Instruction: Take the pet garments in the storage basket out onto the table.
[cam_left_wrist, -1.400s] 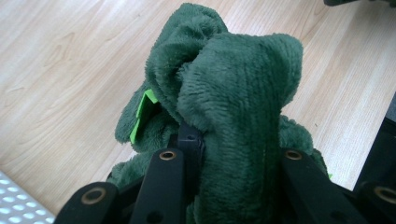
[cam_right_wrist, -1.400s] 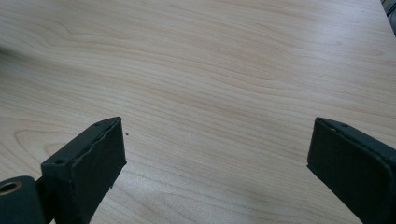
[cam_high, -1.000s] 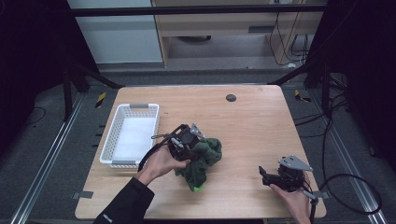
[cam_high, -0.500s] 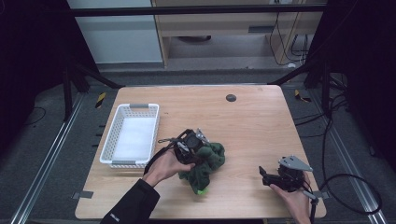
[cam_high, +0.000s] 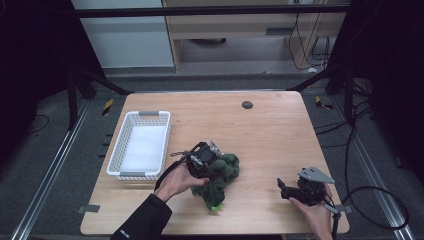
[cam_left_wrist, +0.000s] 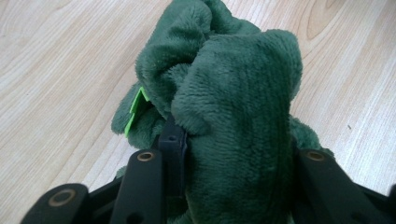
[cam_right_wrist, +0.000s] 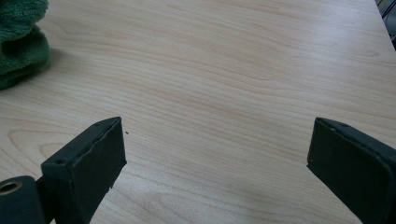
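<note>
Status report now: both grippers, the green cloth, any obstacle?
Left gripper shut on green cloth, mid-table. Right gripper open over bare table. White basket left of cloth; nothing between.

This looks like a lab or test room set up for recording. A plain wooden table (cam_high: 270, 130) stands on a grey floor inside a frame of metal rails (cam_high: 55, 165), with dark curtains (cam_high: 30, 60) hung at both sides. Loose black cables (cam_high: 370, 195) trail over the floor. Yellow-and-black tape (cam_high: 108, 106) marks the floor, and a wooden bench (cam_high: 240, 30) stands behind.
</note>
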